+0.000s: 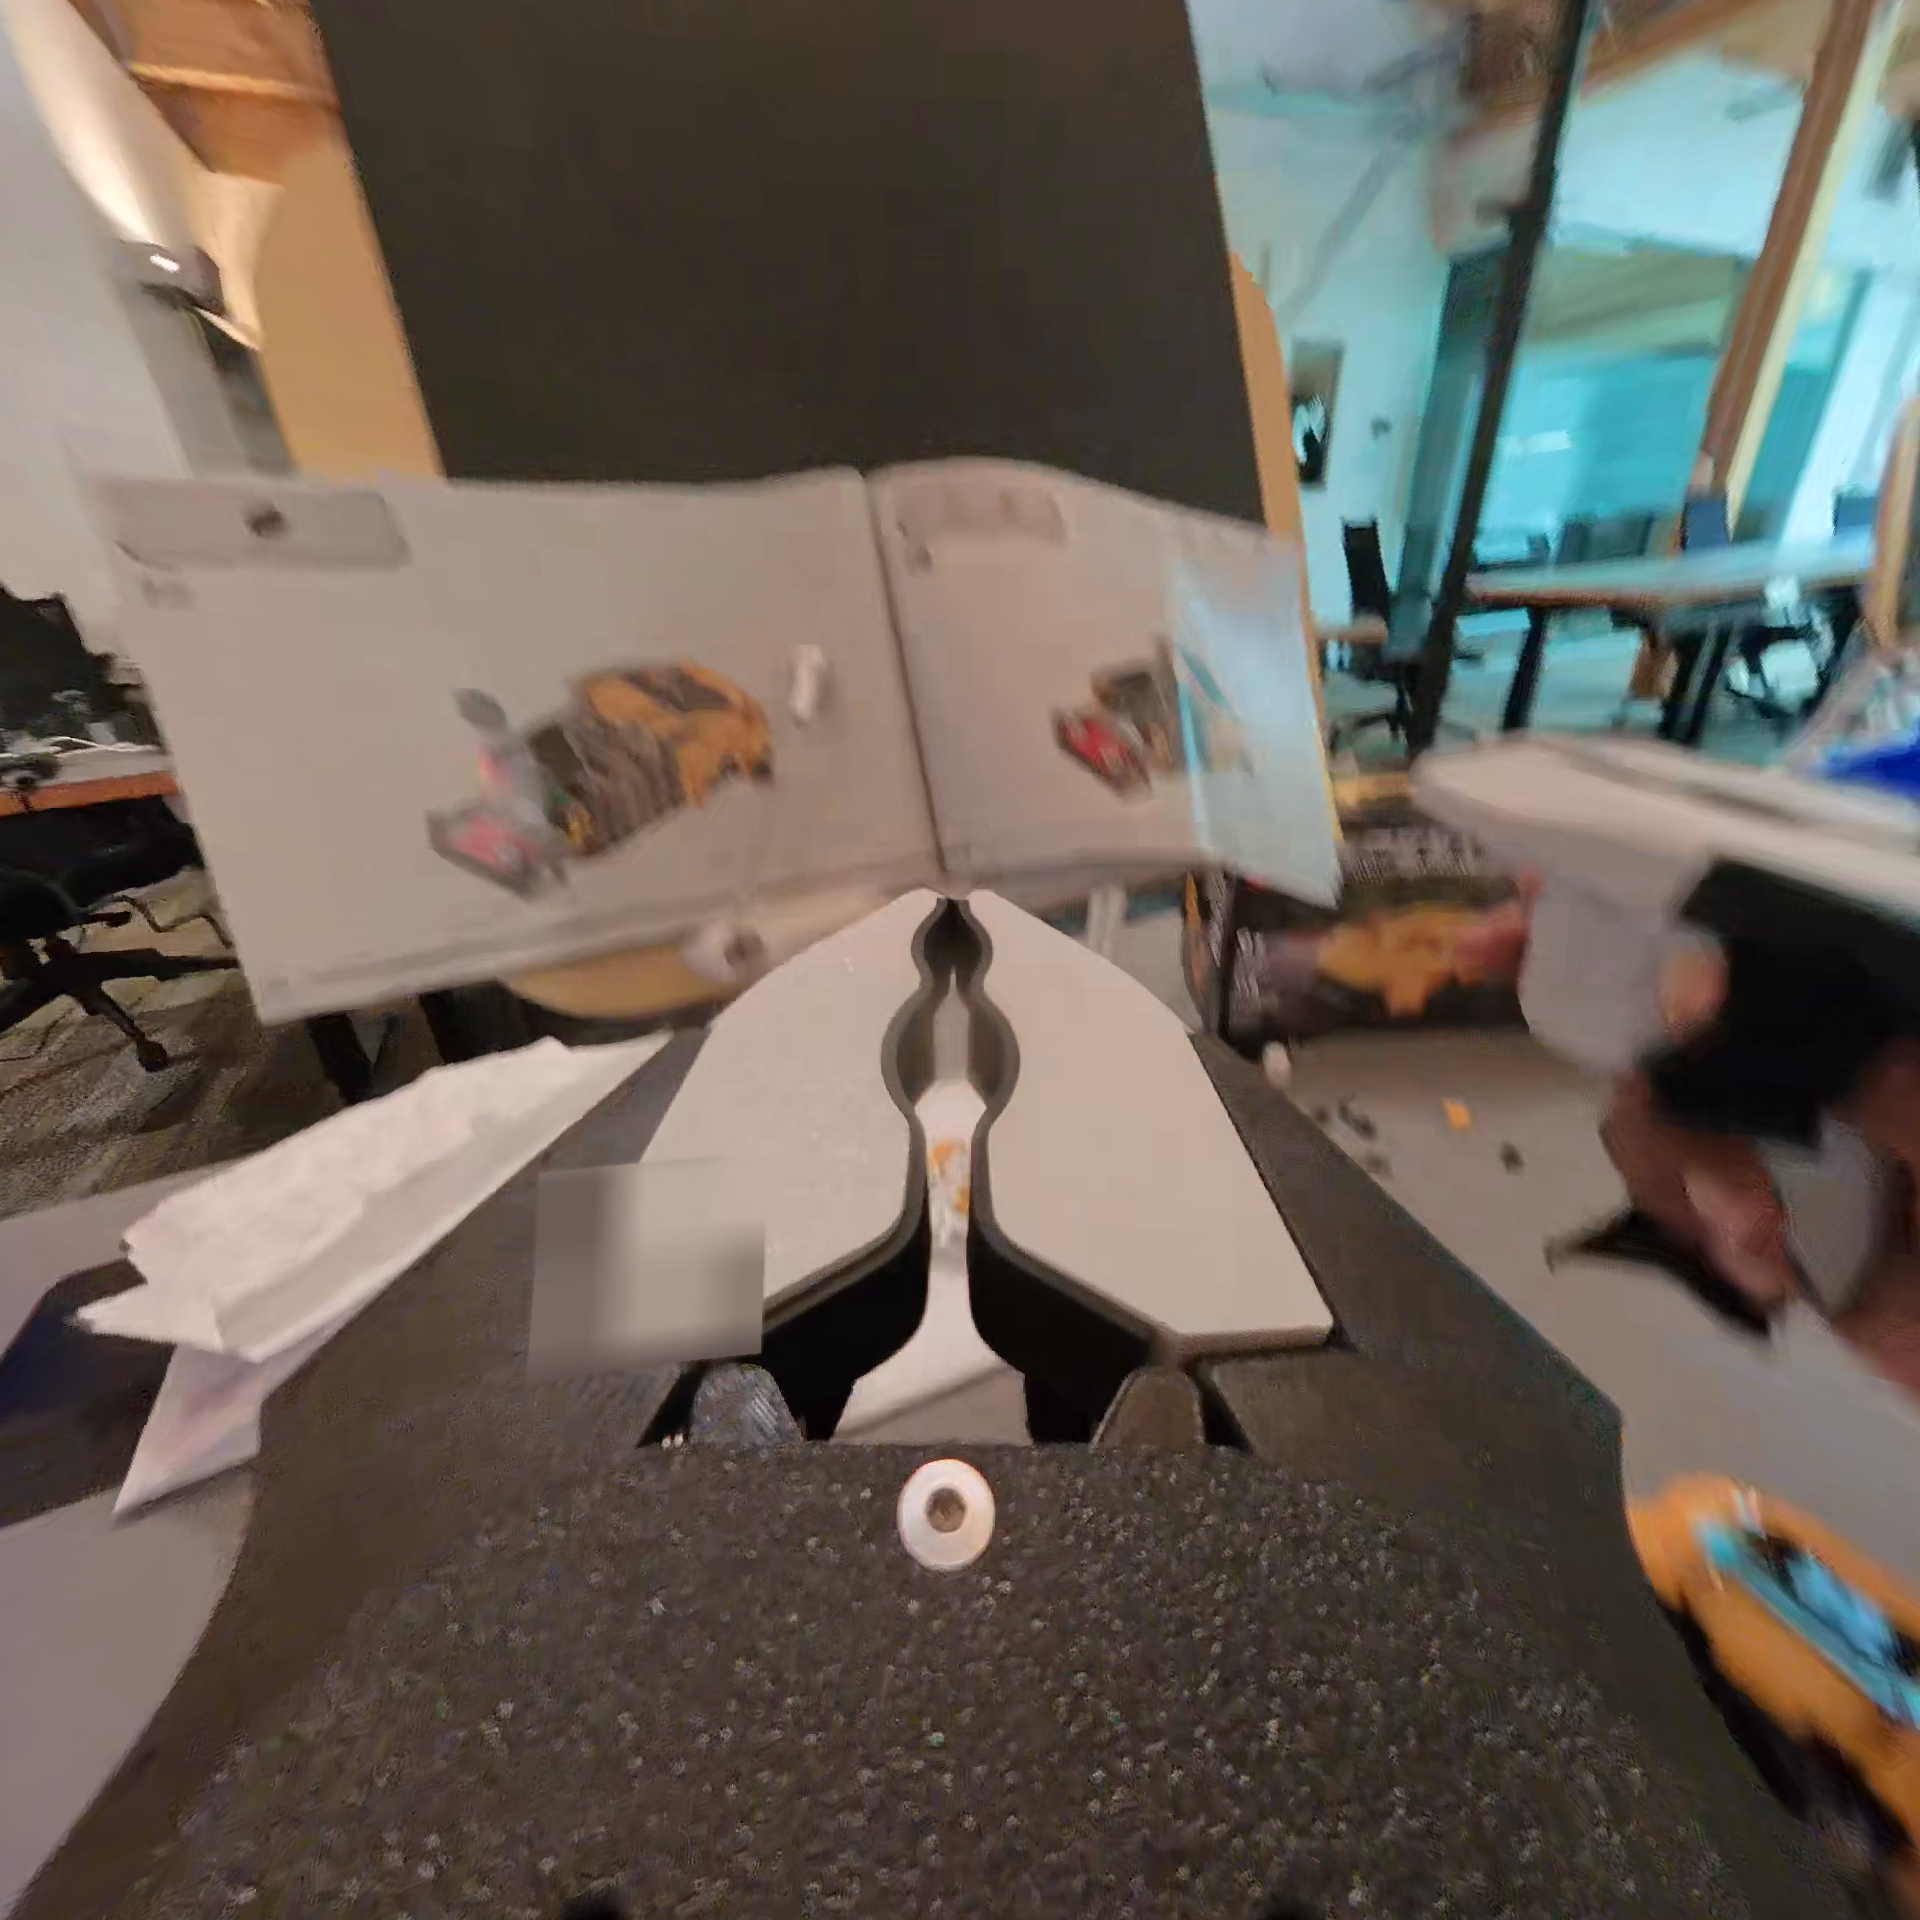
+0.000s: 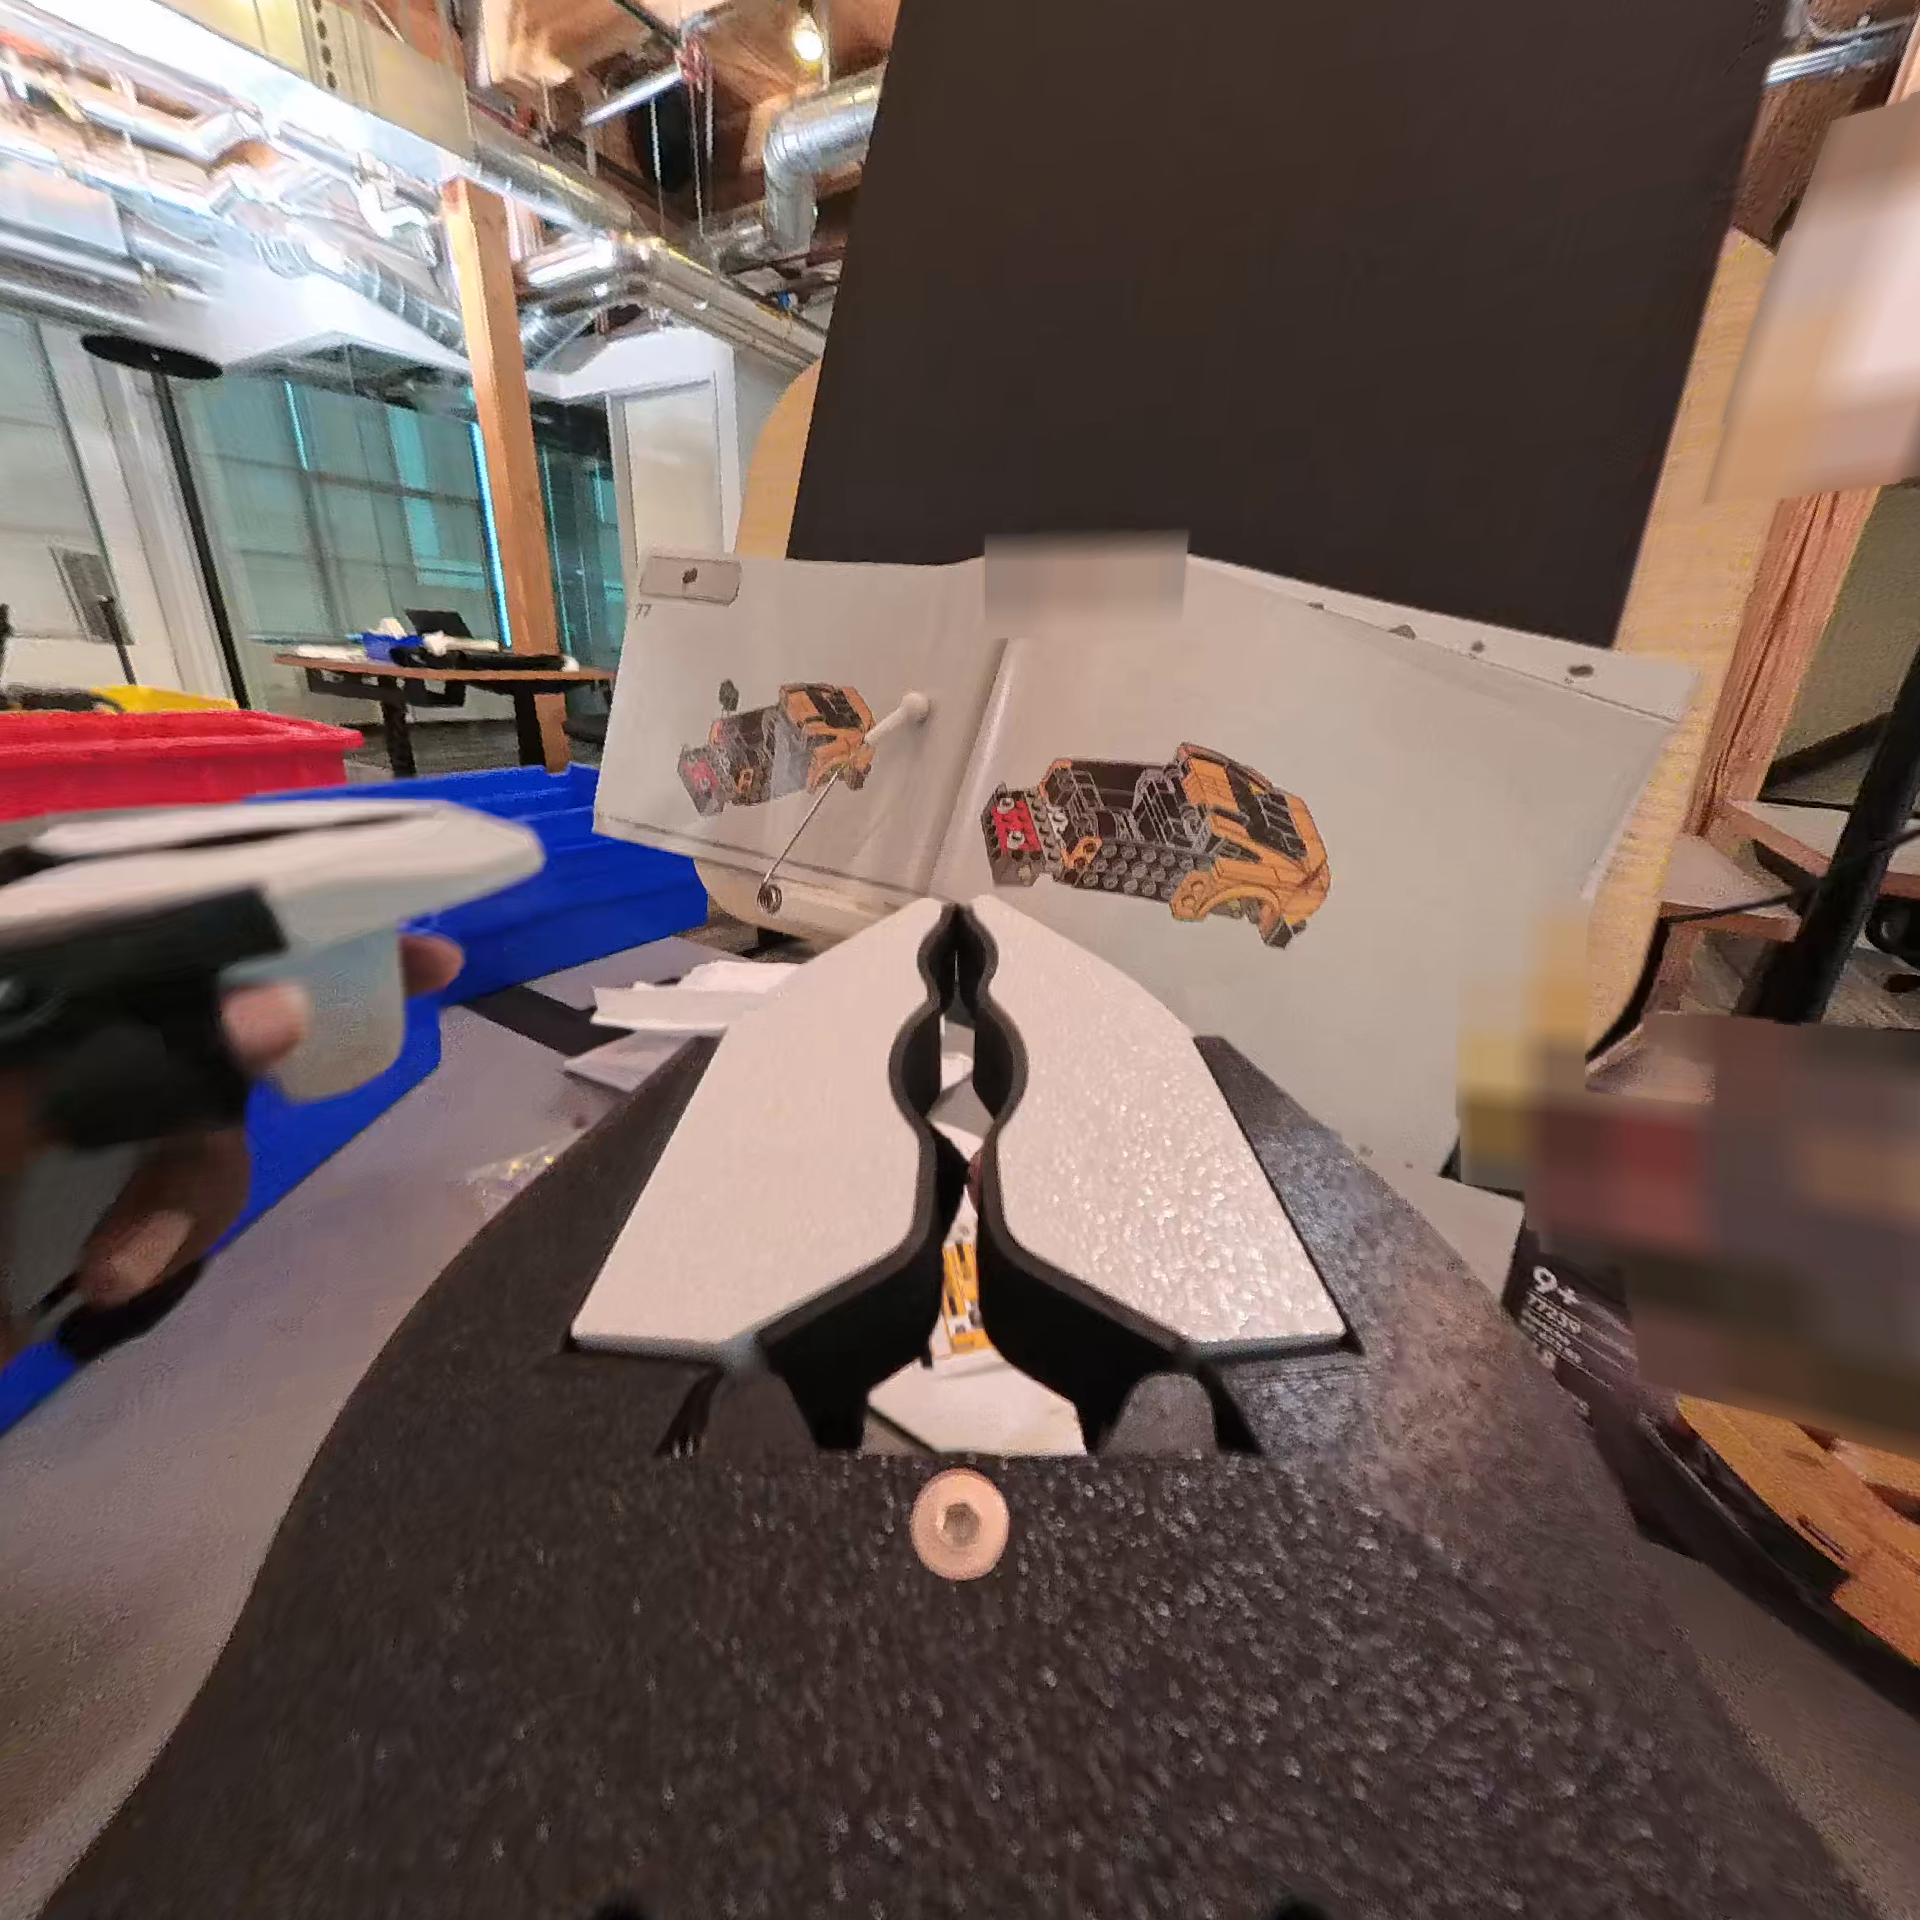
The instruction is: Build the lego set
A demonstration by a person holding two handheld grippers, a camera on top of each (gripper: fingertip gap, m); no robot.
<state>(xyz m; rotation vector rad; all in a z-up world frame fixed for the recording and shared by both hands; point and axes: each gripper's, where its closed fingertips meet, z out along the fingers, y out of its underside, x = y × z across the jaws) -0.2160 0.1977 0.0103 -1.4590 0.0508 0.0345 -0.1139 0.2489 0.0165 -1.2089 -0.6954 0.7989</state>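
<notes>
Standing propped on a wire stand, an open instruction booklet (image 2: 1195, 727) shows pale grey pages printed with drawings of an orange-and-black brick-built car. The left gripper (image 1: 948, 906) has its two fingertips together right at the booklet's lower edge by the spine, and may be pinching the paper, though motion blur leaves that uncertain. The right gripper (image 2: 954, 912) also has its tips together, bare as far as can be seen, just in front of the same lower edge.

The pages look thin, glossy and flexible; my guess is that a tug at one edge could tear the paper, crease it, or tip the whole booklet off the slender wire arm (image 2: 821, 805) and its white knob. The fingers (image 2: 1122, 1132) are flat, pebbled grey plates with wavy black inner edges on a grainy black body.

Blue plastic bins (image 2: 561, 883) and a red bin (image 2: 156, 753) sit at far left. White crumpled paper bags (image 1: 343, 1184) lie near left on the grey table (image 1: 1455, 1101), with small loose bricks (image 1: 1455, 1114) scattered right.
</notes>
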